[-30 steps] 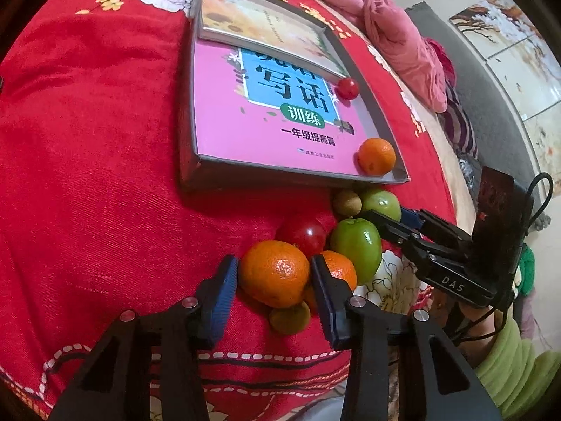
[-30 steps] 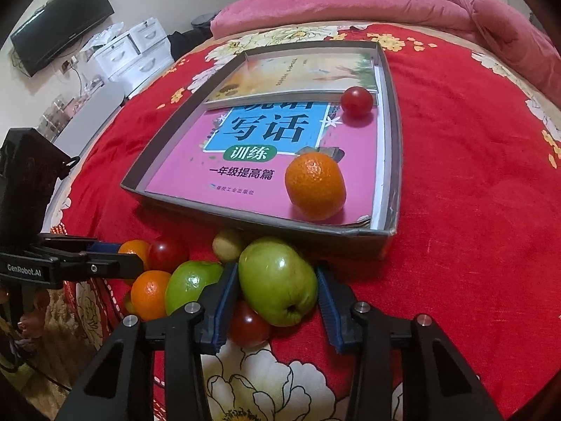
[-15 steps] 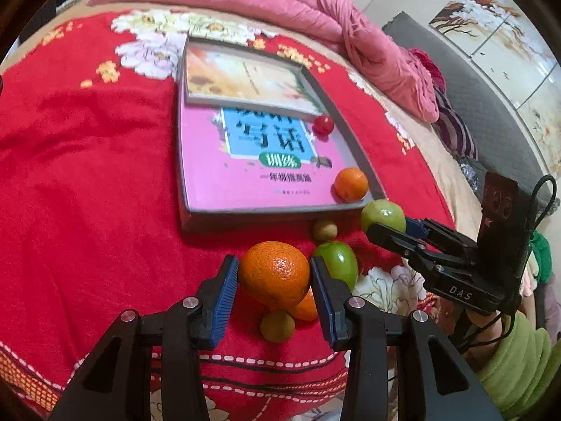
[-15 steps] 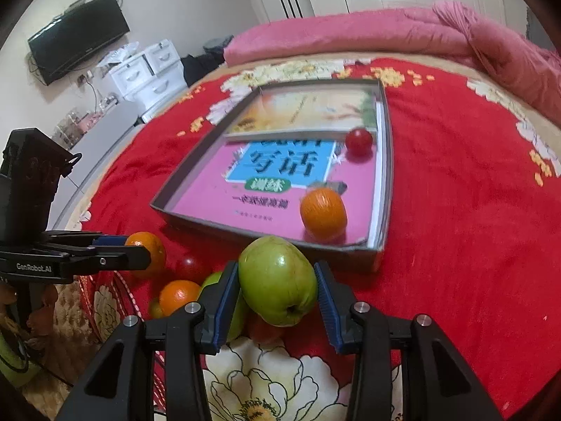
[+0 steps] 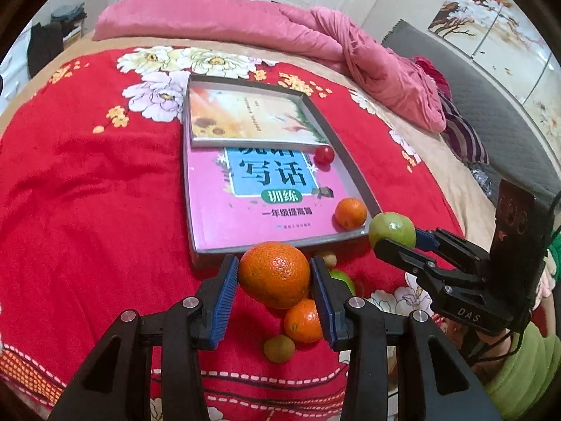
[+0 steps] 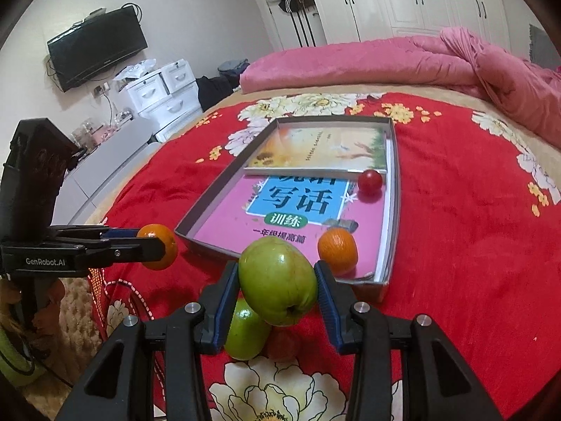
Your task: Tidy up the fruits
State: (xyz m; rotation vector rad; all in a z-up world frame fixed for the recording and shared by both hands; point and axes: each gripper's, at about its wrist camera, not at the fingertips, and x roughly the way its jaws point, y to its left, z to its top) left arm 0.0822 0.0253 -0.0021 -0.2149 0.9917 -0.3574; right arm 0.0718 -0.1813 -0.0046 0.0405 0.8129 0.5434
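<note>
My left gripper is shut on a large orange and holds it above the red bedspread, just short of the grey tray. My right gripper is shut on a green apple, also lifted before the tray's near edge. In the tray, on books, lie a small orange and a red cherry tomato. Below the grippers stay an orange, a small yellow-green fruit, a green apple and a small brown fruit.
A pink quilt is bunched along the far side of the bed. White drawers and a wall TV stand off to the left. The bed's edge runs close beneath both grippers.
Both grippers have lifted their fruit off the pile and pulled up and back. The tray and the bed now look farther away.
</note>
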